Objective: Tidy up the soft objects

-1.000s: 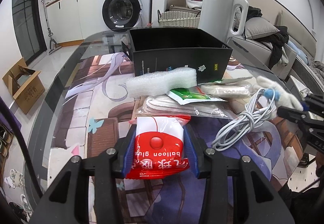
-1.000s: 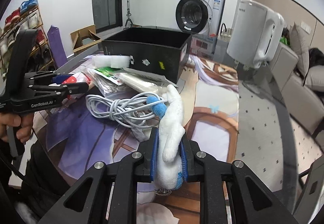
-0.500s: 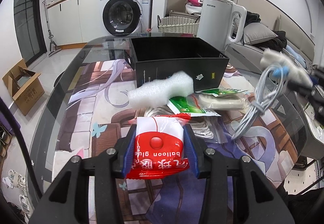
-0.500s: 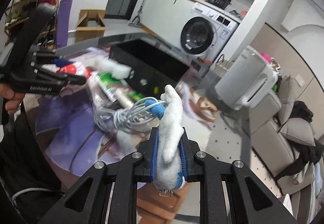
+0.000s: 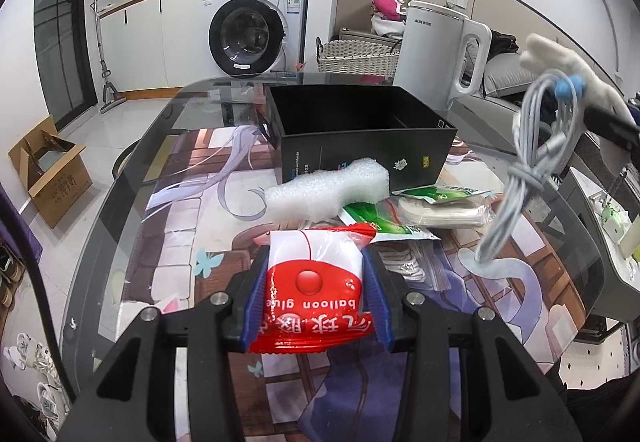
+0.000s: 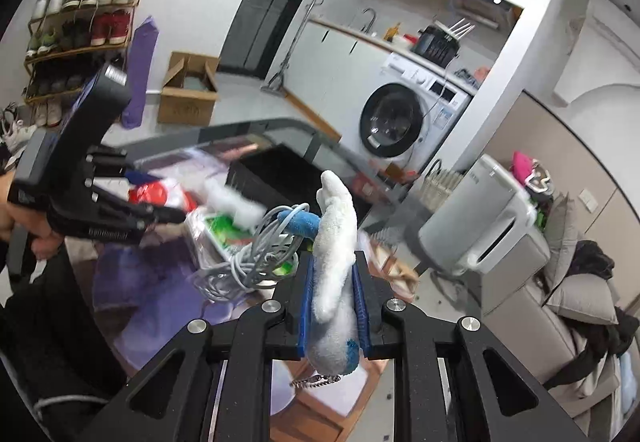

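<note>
- Two grippers are both loaded: the left gripper (image 5: 316, 302) pinches a glossy red-and-white packet (image 5: 316, 282) between its blue pads, and the packet stands on end above the near edge of the table (image 5: 132, 178), its crinkled top edge pointing away toward the box, its "balloon glue" print upside down.
- The right gripper (image 6: 332, 306) is clamped on a fuzzy white plush toy (image 6: 334, 242) with blue patches, held high above the right edge of the table; the toy's long axis runs along the fingers, its narrow end pointing forward and up, a small metal chain hanging from its near end.
- A grey coiled cable (image 5: 532, 162) is hooked over the toy's blue limb and hangs down in a long limp bundle, its lower end just above the table.
- Just beyond the packet, toward the middle of the glass-topped table, lie a green-and-white sachet (image 5: 384, 218), a clear bag of pale folded cloth (image 5: 444, 210), and a bumpy white foam block (image 5: 328, 190) with its long axis running left to right.
- Behind the foam stands an open black cardboard box (image 5: 360, 134), rectangular and matte.
- At the far right corner stands a smooth white kettle (image 5: 436, 54).
</note>
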The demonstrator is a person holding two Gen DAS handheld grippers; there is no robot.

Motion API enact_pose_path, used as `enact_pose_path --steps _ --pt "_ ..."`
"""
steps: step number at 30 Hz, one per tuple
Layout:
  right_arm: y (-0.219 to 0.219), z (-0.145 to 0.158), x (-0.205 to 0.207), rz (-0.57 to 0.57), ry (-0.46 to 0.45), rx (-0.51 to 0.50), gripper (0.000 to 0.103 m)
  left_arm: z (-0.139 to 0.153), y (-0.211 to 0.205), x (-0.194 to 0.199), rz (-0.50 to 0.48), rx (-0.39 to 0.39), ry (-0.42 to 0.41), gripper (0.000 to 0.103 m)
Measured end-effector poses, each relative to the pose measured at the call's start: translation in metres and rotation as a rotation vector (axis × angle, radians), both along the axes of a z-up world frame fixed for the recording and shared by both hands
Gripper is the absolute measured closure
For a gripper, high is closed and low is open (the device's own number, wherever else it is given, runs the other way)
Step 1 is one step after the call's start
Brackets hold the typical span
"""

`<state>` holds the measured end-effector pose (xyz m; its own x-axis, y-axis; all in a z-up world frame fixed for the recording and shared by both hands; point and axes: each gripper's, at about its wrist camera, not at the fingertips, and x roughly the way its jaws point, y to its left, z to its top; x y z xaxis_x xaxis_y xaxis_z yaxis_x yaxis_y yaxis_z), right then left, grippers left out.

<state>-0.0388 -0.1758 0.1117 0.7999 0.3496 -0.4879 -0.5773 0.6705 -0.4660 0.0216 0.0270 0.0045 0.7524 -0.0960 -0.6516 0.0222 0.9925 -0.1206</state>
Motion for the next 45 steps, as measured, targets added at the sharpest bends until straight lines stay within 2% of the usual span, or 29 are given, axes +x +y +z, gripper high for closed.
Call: enact_pose_path --steps 1,3,6,9,13,20,22,26,29,31,33,35,38,40,45 --pt "0.002 0.001 0.001 -0.003 0.003 0.005 0.085 0.0 0.0 0.0 0.0 -0.001 -0.001 0.06" --pt "0.011 -0.007 0.002 0.024 0.005 -0.049 0.086 0.002 0.001 0.0 0.002 0.0 -0.005 0.06" --pt "0.01 -0.001 0.007 0.014 0.024 0.026 0.086 0.002 0.002 -0.001 0.007 0.001 -0.004 0.06" --pt "0.015 -0.003 0.007 0.036 0.025 0.015 0.086 0.003 0.005 0.0 0.015 0.0 -0.007 0.06" --pt "0.008 0.004 0.015 0.014 0.044 0.09 0.086 0.006 0.008 0.001 0.024 -0.002 -0.009 0.06" --pt "0.009 0.01 0.023 0.043 0.084 0.115 0.086 0.013 0.01 0.003 0.028 -0.002 -0.026 0.06" --pt "0.007 0.001 0.029 0.034 0.12 0.113 0.086 0.014 0.011 0.004 0.031 -0.002 -0.028 0.06" --pt "-0.01 -0.032 0.051 -0.044 0.267 0.157 0.086 0.014 0.012 0.006 0.033 -0.001 -0.023 0.06" --pt "-0.023 -0.063 0.062 -0.107 0.356 0.124 0.085 0.011 0.011 0.007 0.03 0.001 -0.014 0.06" --pt "-0.027 -0.077 0.062 -0.118 0.38 0.096 0.085 0.009 0.01 0.009 0.028 0.0 -0.009 0.06" --pt "-0.027 -0.089 0.06 -0.128 0.385 0.031 0.078 0.008 0.009 0.01 0.025 0.0 -0.005 0.06" --pt "-0.029 -0.088 0.054 -0.137 0.311 0.003 0.052 0.007 0.007 0.011 0.023 0.001 -0.003 0.06" --pt "-0.033 -0.08 0.05 -0.129 0.275 0.007 0.037 0.007 0.006 0.012 0.023 0.002 -0.001 0.06" --pt "-0.035 -0.074 0.047 -0.123 0.274 0.03 0.036 0.007 0.006 0.013 0.022 0.001 -0.001 0.06" --pt "-0.027 -0.065 0.035 -0.017 0.377 0.125 0.036 0.006 0.004 0.012 0.018 0.002 -0.003 0.06"
